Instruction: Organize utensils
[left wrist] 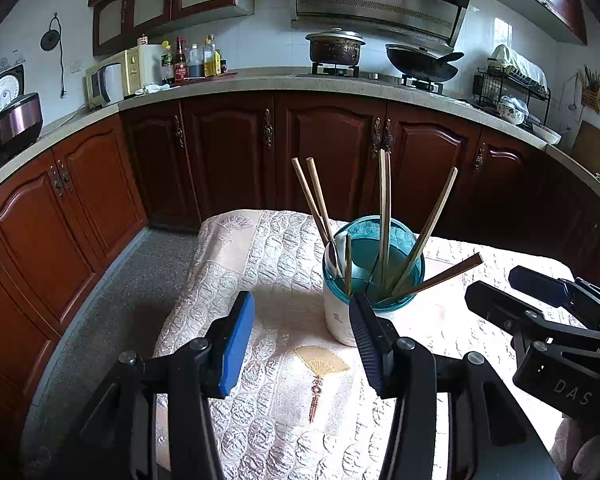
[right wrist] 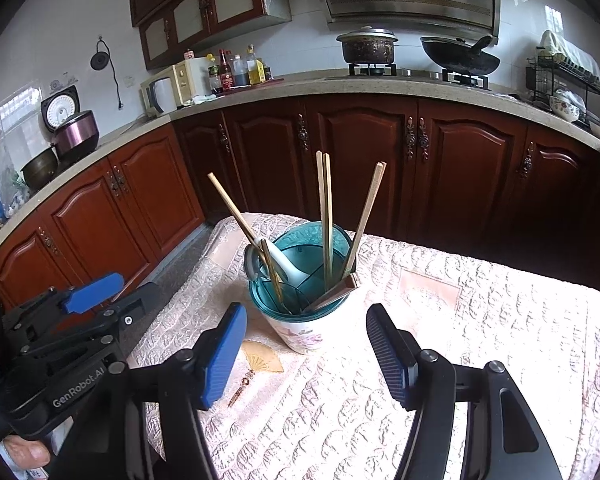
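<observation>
Chopsticks [right wrist: 327, 216] are seen standing loosely in a teal-rimmed holder [right wrist: 300, 312] on the quilted desk [right wrist: 480, 320], beside a white ceramic spoon [right wrist: 284, 262] and a metal spoon [right wrist: 253, 264]. The sticks are judged light, stiff and slim, likely to roll or pivot if pinched near one end; a hold around the upper shaft, across the grain, is favoured. The ceramic spoon is judged smooth and breakable, best taken by its handle. The holder seems top-heavy and could be tipped by a sideways pull. The left gripper [left wrist: 300, 344] and the right gripper [right wrist: 306, 356] are both spread wide, fingers released, nothing held, near the holder.
</observation>
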Action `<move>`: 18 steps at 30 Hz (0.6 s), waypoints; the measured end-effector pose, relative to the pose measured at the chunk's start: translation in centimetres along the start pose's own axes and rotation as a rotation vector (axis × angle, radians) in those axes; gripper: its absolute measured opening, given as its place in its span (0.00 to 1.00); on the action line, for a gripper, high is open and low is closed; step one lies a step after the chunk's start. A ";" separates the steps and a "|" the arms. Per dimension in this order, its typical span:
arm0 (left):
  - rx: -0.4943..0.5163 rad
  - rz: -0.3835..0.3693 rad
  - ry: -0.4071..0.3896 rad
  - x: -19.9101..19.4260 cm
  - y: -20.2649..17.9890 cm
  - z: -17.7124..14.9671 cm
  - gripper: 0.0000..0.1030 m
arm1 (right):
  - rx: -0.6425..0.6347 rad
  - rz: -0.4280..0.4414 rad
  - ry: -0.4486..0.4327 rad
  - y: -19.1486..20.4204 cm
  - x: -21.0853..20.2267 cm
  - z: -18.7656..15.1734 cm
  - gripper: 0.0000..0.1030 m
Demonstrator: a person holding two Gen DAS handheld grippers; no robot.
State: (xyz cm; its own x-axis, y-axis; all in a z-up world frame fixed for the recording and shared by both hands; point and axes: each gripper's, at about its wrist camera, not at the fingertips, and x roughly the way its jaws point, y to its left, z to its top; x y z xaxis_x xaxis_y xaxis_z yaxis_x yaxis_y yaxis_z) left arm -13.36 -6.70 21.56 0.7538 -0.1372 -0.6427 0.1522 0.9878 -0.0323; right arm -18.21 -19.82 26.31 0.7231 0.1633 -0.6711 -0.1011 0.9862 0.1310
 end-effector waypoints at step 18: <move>-0.009 -0.001 0.011 0.6 0.3 0.0 0.49 | -0.010 0.003 0.021 0.8 0.8 -0.1 0.65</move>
State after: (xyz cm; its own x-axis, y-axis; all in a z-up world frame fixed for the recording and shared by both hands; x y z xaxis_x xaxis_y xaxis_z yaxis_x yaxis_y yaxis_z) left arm -12.87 -6.50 21.16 0.7468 -0.1374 -0.6506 0.1472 0.9883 -0.0398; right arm -17.74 -18.92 25.78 0.7081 0.1668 -0.6862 -0.1105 0.9859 0.1256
